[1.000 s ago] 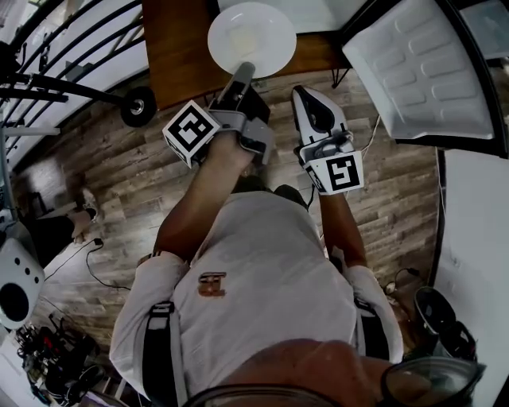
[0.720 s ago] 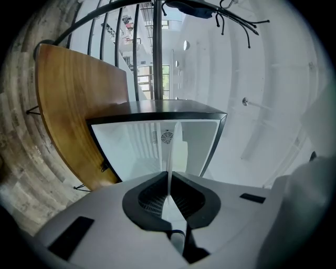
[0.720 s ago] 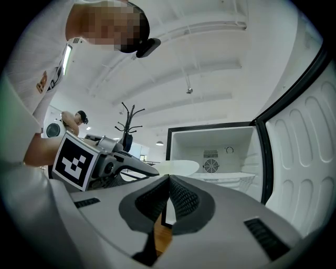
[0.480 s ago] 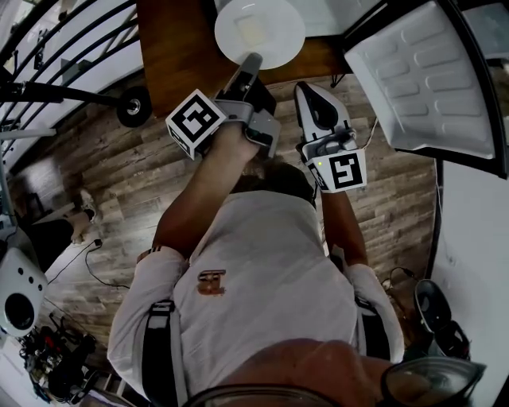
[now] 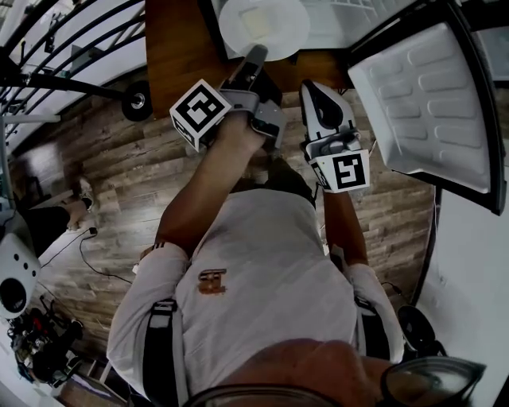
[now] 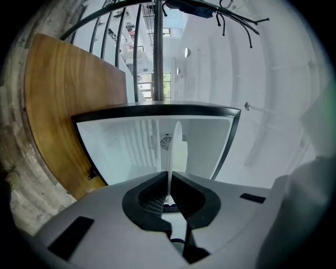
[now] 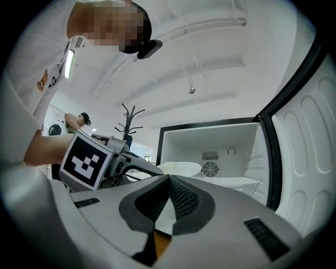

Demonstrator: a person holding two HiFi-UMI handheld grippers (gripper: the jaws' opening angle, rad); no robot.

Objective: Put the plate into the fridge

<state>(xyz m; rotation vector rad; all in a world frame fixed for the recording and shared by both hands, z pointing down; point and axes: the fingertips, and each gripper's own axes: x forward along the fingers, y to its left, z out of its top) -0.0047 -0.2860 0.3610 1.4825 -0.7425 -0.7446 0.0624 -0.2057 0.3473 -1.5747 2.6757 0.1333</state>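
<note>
Left gripper [image 5: 255, 56] clamped on near rim of plate [image 5: 262, 22], plate ahead at fridge [image 6: 121, 149] opening.

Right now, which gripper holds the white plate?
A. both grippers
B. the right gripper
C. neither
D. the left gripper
D: the left gripper is closed on the rim of the plate, while the right gripper is shut with nothing in it.

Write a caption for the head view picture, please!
Left hand-held gripper holds a white plate at the open fridge.
</note>
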